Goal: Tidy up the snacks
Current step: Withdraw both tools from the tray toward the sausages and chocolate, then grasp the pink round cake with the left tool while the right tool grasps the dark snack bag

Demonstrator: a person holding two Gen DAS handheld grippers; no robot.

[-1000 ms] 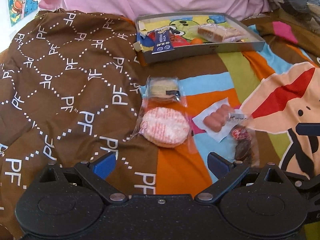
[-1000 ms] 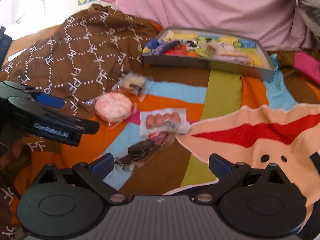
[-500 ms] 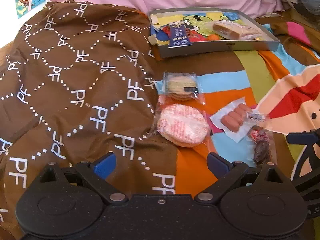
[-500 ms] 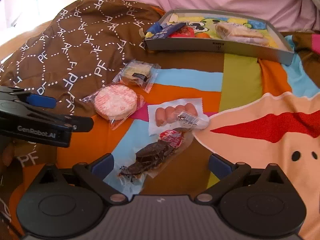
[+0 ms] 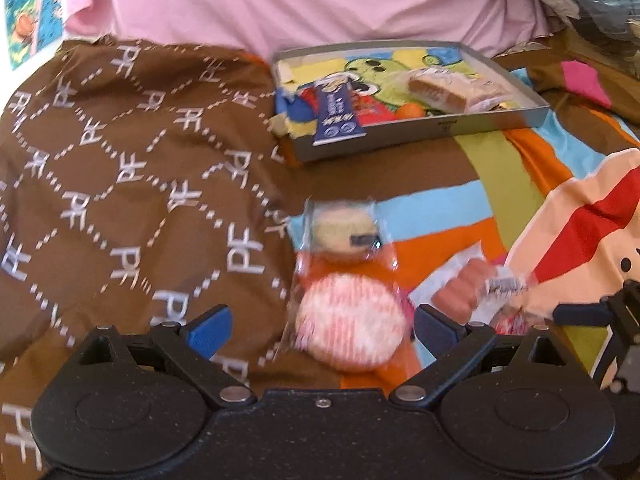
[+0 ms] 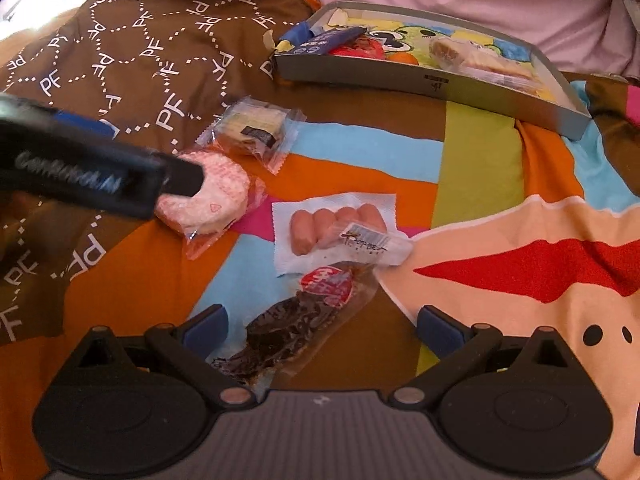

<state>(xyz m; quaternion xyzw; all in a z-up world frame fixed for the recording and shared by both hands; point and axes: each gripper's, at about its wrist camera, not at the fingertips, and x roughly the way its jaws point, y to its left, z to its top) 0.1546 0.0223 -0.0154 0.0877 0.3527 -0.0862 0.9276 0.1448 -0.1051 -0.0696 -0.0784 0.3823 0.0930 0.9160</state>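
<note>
My left gripper (image 5: 320,330) is open, its blue pads on either side of a round pink-and-white wrapped snack (image 5: 348,332). Just beyond lies a yellow cookie packet (image 5: 346,236), with a pack of small sausages (image 5: 460,292) to the right. My right gripper (image 6: 322,328) is open too, with a dark snack in a clear wrapper (image 6: 288,328) lying between its fingers. The sausage pack (image 6: 336,228) lies just ahead of it. A grey tray (image 6: 440,80) at the back holds a blue packet (image 5: 336,116) and a wrapped cake bar (image 5: 452,88).
Everything rests on soft bedding: a brown patterned cloth (image 5: 140,184) on the left and a striped cartoon blanket (image 6: 520,264) on the right. Pink fabric (image 5: 320,0) rises behind the tray. The left gripper's black finger (image 6: 176,174) crosses the left of the right wrist view.
My left gripper has moved in until the pink round snack sits between its fingers. The right gripper has come lower and closer over the dark snack. Both stayed open.
</note>
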